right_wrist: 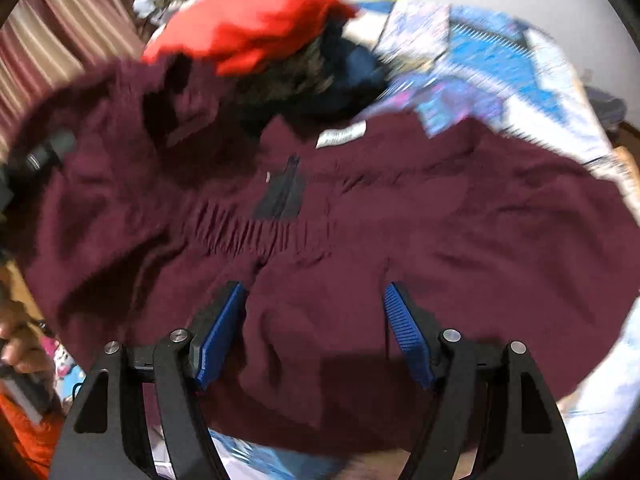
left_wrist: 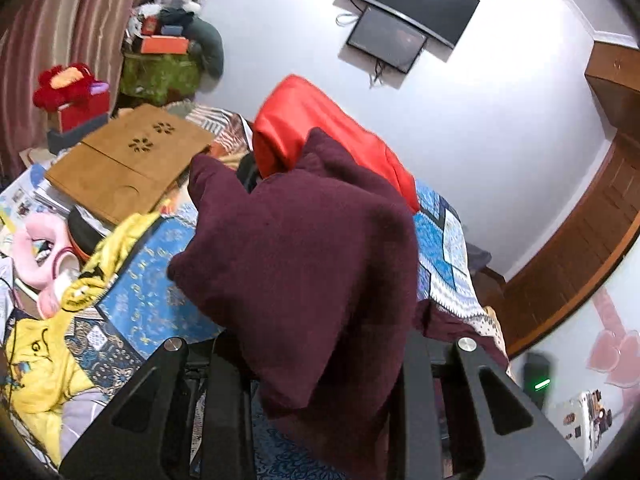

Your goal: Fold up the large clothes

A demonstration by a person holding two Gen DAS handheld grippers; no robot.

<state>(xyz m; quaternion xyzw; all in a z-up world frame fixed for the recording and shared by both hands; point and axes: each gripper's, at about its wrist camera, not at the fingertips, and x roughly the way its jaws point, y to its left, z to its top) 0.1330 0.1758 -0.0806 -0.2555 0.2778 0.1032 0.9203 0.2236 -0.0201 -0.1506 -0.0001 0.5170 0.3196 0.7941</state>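
On the bed (left_wrist: pixel 444 240), a maroon fleece jacket (right_wrist: pixel 360 220) is gripped by the left tongs (left_wrist: pixel 320 392); right tongs (right_wrist: pixel 316 336) held open above it. Soft, floppy; best taken at the hem.

Maroon garment (right_wrist: pixel 360 240) — matt, fuzzy fleece cloth — ribbed blue plastic pads (right_wrist: pixel 404 328)

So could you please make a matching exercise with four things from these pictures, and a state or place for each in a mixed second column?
Things:
1. left gripper
2. right gripper
3. red garment
4. wooden board

States or places:
a. open above the maroon cloth
b. lying behind the lifted maroon cloth
c. closed on a fold of the maroon garment
d. flat on the cluttered side of the bed

Pairs: 1-c, 2-a, 3-b, 4-d
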